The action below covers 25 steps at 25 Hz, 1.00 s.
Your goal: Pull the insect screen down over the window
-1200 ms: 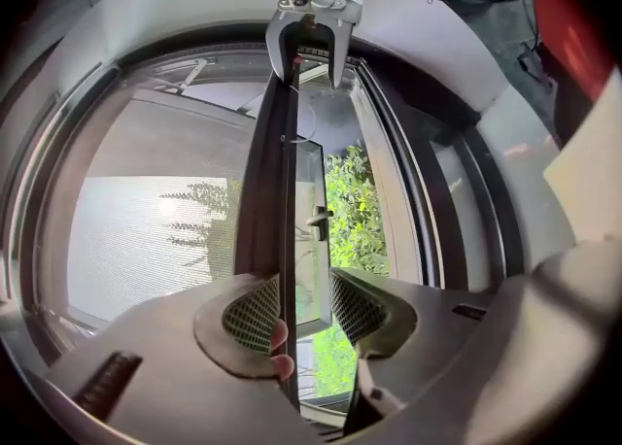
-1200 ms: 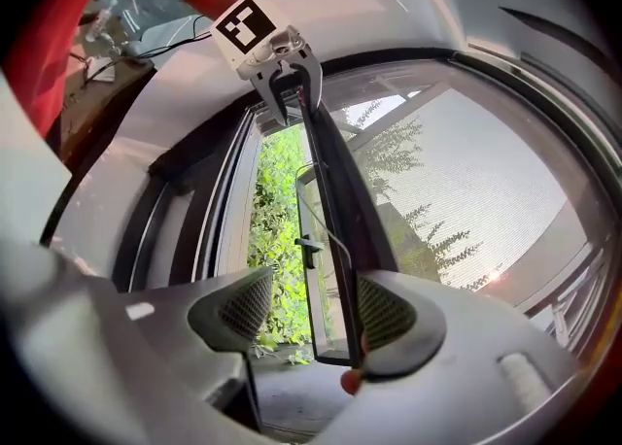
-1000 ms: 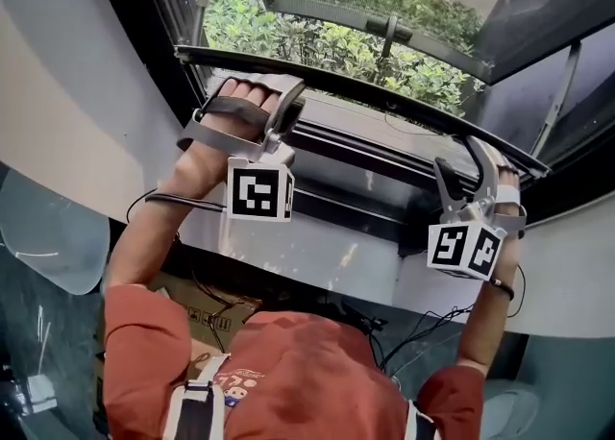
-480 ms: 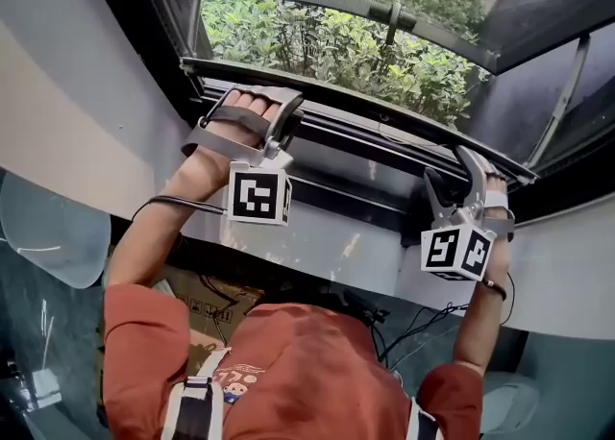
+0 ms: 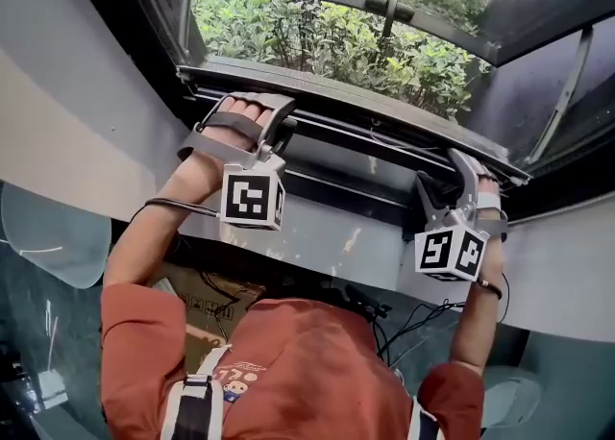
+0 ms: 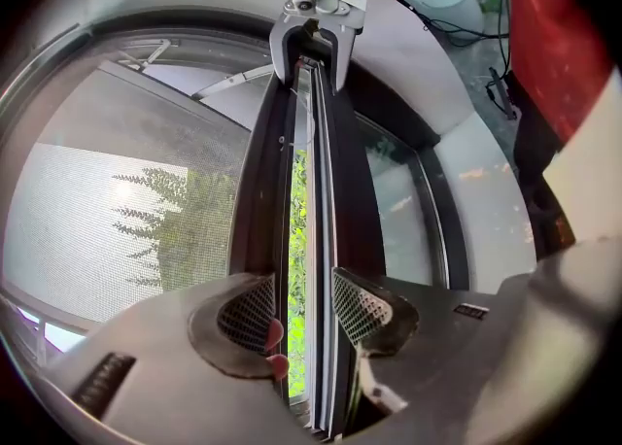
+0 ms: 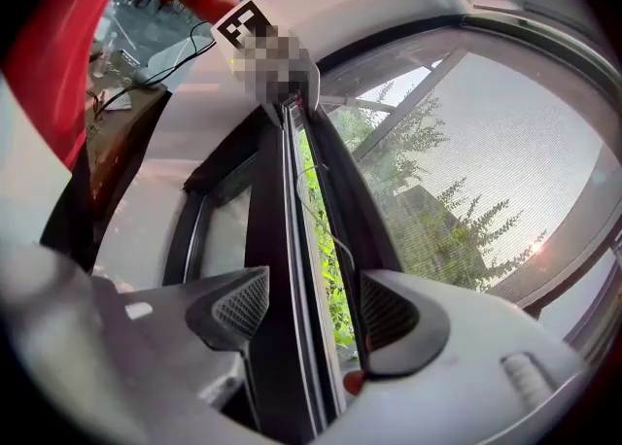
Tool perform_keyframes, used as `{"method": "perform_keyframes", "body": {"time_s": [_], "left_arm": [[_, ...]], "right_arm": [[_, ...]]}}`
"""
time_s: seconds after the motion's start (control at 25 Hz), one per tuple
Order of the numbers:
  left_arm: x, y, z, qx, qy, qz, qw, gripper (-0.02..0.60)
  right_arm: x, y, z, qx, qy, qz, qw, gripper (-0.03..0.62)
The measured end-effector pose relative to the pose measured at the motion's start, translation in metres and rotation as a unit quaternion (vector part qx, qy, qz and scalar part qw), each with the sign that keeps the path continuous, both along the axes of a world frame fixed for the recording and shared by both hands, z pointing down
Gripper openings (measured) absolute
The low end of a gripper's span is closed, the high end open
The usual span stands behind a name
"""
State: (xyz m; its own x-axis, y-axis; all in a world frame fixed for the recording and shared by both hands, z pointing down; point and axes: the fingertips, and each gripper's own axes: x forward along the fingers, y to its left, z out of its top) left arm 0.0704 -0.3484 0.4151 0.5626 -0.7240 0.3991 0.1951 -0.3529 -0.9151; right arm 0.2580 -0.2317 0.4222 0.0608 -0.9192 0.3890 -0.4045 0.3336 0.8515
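**Window station: arrangement as recorded.**

- The screen bar ran left to right across the opening. It lay just above the lower window frame, with a thin gap between them.
- The mesh stood above the bar. Foliage lay beyond it, outside, and the open sash sat farther out, at the top.
- The left gripper was toward the bar's left end and the right gripper toward its right end, well apart.
- Each gripper had one jaw on either side of the bar. The left jaws had just been opening, with the bar between them.
- The wall ledge ran beneath the frame, and the person stood before the ledge.
- A cardboard box sat under the left arm.
- Cables hung below the ledge, toward the right.
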Motion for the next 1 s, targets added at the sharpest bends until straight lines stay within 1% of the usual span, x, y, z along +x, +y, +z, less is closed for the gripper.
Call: {"method": "perform_keyframes", "body": {"time_s": [0.36,0.56,0.76,1.0], "left_arm": [[-0.002,0.003,0.032,-0.040,-0.020,0.002,0.9990,0.187],[-0.002,0.003,0.036,-0.041,-0.022,0.004,0.9989,0.193],[-0.002,0.003,0.046,-0.051,-0.026,0.005,0.9983,0.193],[-0.001,0.003,0.050,-0.044,-0.019,0.001,0.9988,0.193]], "right_arm": [[-0.003,0.002,0.030,-0.027,-0.022,0.001,0.999,0.287],[-0.002,0.002,0.033,-0.023,-0.031,0.002,0.999,0.287],[-0.003,0.002,0.044,-0.024,-0.043,0.005,0.999,0.287],[-0.004,0.003,0.047,-0.017,-0.065,0.008,0.998,0.293]]}}
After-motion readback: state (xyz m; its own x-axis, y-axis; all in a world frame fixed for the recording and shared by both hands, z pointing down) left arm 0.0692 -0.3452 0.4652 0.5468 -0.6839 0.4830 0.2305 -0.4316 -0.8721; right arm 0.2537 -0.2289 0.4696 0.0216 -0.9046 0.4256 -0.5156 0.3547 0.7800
